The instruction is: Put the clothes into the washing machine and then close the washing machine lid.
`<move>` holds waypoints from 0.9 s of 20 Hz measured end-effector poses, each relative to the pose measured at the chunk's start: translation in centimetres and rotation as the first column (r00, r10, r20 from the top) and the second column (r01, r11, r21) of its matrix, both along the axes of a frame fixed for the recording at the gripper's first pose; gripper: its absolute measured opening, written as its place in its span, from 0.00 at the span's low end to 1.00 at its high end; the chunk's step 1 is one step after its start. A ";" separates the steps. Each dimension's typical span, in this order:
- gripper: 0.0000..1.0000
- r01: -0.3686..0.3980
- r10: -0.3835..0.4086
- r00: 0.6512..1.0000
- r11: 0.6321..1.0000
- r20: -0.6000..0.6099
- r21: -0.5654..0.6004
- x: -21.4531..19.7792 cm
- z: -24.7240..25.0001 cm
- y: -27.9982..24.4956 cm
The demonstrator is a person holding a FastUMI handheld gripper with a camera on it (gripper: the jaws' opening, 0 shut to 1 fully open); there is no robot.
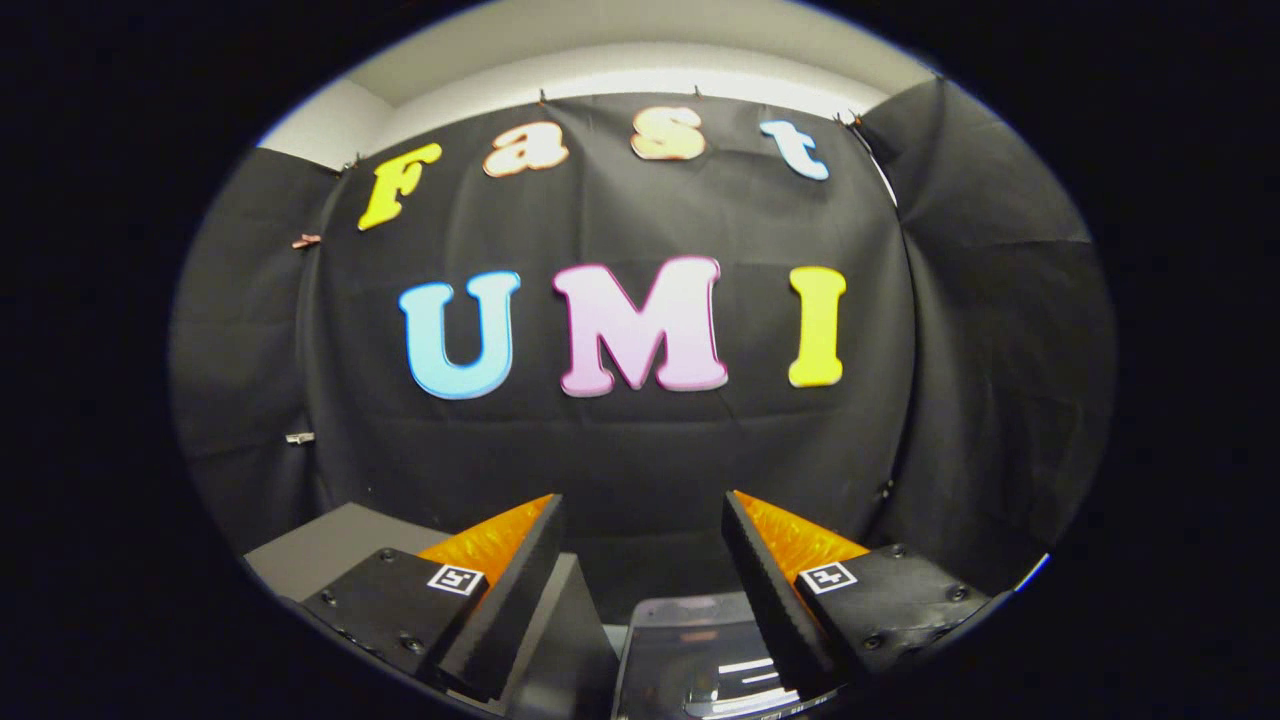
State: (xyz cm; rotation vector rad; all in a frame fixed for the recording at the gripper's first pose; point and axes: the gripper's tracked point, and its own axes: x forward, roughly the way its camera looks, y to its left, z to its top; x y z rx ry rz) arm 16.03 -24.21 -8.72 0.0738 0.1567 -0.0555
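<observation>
Grey surface [320,555] low on the left, beside the left finger. Gripper [640,505] held level, fingers spread wide apart, nothing between them. Below the gap, a glossy dark panel [700,655], likely the washing machine lid; cannot tell whether it is up or down. Beyond the fingers, black cloth wall [640,450]. Small clips [300,438] pinned on its left side.

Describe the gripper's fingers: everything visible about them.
The gripper points level at the booth's black cloth wall. Its two fingers stand wide apart, open, holding and touching nothing. Their inner faces look finely ribbed; each base block carries a small square marker. Between and below them lies a glossy, translucent-looking surface, unidentifiable.
</observation>
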 end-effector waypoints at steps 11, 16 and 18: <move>0.99 -0.076 0.078 0.997 0.996 0.030 -0.050 -3.0 1.6 4.6; 0.99 -0.093 0.096 0.994 0.994 0.048 -0.062 -2.8 2.5 5.5; 0.99 -0.096 0.101 0.993 0.992 0.057 -0.082 -2.9 3.1 5.6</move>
